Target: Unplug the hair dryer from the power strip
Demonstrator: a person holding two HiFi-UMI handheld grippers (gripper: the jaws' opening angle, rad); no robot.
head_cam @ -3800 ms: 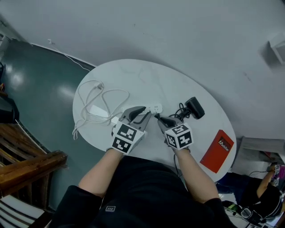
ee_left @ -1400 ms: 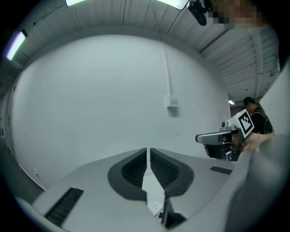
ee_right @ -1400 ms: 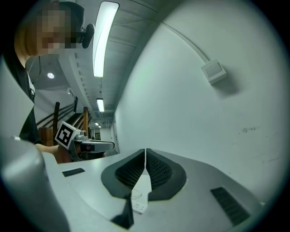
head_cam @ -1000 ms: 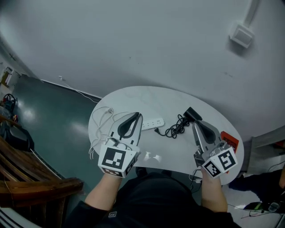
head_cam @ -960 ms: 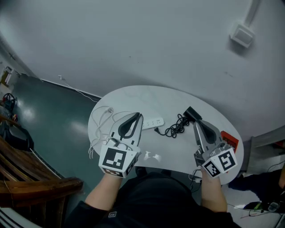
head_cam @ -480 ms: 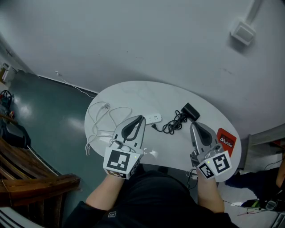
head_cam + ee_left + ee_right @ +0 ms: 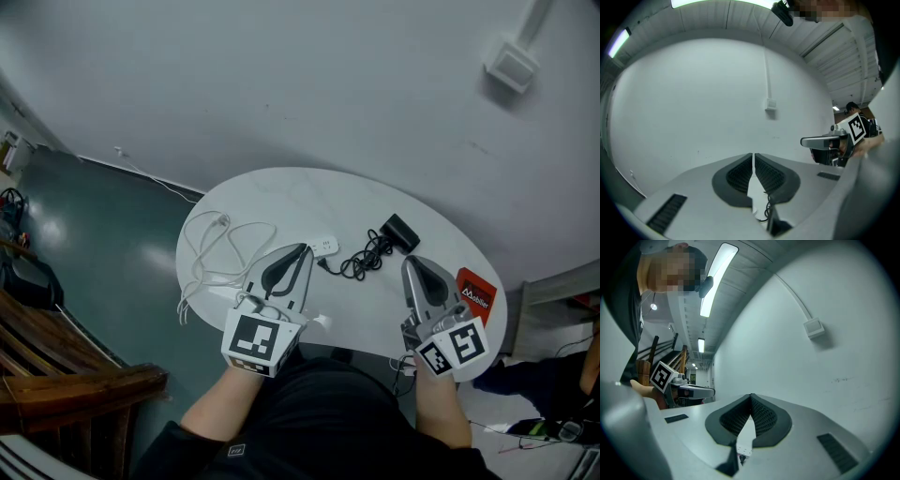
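Both claws are closed and empty. In the head view the left gripper (image 7: pixel 302 251) and the right gripper (image 7: pixel 411 262) hover over the near edge of one oval white table (image 7: pixel 281 192), well apart, each carrying one cube of black-and-white square markers. Between them lie one white power strip (image 7: pixel 323 247), a slim bar, and one black hair dryer (image 7: pixel 400 232), blocky and matte, joined to one tangled black cord (image 7: pixel 361 262). The cord's plug end lies just beside the strip; whether it sits in a socket cannot be made out. One white cable (image 7: pixel 220 248) loops loosely at the table's left, and one flat red booklet (image 7: pixel 475 295) lies at the right edge. One square box (image 7: pixel 511 67) is fixed to the plain wall.

In the left gripper view the ribbed dark pads meet with only a hairline slit, nothing between them; a bit of cord shows below.

In the right gripper view the pads meet at their tips, holding nothing; the strip's socketed face shows beneath them.
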